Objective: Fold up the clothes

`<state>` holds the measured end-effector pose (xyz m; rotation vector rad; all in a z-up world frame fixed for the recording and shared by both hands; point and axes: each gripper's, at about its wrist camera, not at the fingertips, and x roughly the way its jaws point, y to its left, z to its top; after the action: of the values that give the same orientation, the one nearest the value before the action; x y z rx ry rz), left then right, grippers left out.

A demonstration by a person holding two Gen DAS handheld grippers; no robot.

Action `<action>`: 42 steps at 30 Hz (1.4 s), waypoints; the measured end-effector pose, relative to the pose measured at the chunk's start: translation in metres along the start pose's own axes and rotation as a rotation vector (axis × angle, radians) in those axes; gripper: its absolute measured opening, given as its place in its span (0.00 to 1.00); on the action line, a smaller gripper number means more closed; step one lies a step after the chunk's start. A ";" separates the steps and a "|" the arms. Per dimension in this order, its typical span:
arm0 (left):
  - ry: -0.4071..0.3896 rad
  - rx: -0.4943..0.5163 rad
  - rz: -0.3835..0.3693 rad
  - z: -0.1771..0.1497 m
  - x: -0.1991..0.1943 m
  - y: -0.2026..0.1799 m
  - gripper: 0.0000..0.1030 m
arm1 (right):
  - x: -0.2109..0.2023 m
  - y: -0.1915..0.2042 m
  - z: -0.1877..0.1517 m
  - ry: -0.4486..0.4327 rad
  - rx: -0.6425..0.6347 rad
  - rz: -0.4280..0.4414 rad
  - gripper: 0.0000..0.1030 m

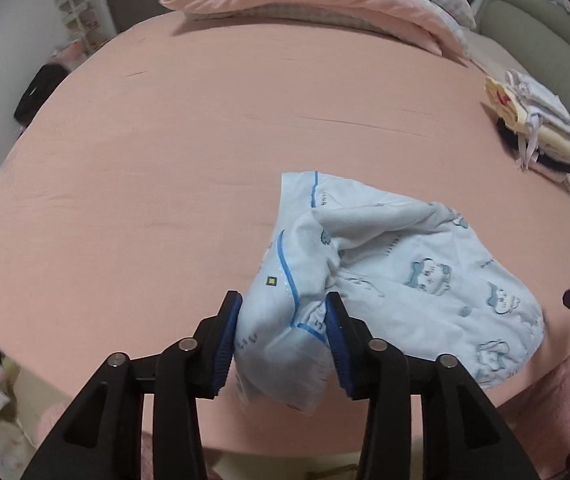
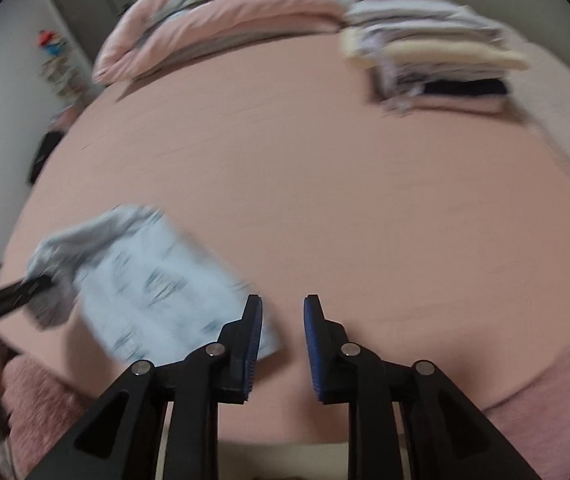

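Fingers first: the left gripper (image 1: 283,332) has a bunched fold of the garment (image 1: 405,276) sitting between its blue pads, jaws roughly half open, and I honestly can't tell if they're pinching it or if it's just resting there. Right gripper (image 2: 283,344) is parted a little with nothing in it, only the bare bed (image 2: 325,184) under the gap. That garment is a small pale blue printed thing with blue trim, lying crumpled near the front edge of the bed. Looks thin, soft and light, so I'd guess it'll flop and slide rather than hold any shape; best bet is probably grabbing it at the trimmed edge or a corner, one per gripper, then pulling it flat. Left view is sharp and shows the print, the trim and a stack (image 1: 537,128) of folded clothes off to the far right. Right view is smeared, but it shows that stack bigger and closer, plus the left gripper coming in at the garment's far side.
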<state>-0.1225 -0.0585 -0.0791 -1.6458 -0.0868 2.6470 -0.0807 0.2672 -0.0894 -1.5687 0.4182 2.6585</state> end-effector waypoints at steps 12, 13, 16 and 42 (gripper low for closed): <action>0.003 0.362 -0.364 -0.066 0.005 -0.140 0.55 | 0.038 -0.001 -0.042 0.122 -0.081 0.085 0.24; 0.016 0.389 -0.363 -0.074 0.010 -0.147 0.55 | 0.038 0.005 -0.044 0.121 -0.112 0.085 0.24; 0.022 0.425 -0.275 -0.089 0.028 -0.159 0.55 | 0.039 0.012 -0.046 0.120 -0.159 0.101 0.24; -0.082 0.106 -0.091 -0.051 0.035 -0.043 0.52 | 0.054 0.072 0.000 0.116 -0.175 0.251 0.28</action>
<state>-0.0926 -0.0123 -0.1308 -1.4662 -0.0214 2.6022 -0.1188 0.1913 -0.1209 -1.8400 0.4230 2.8666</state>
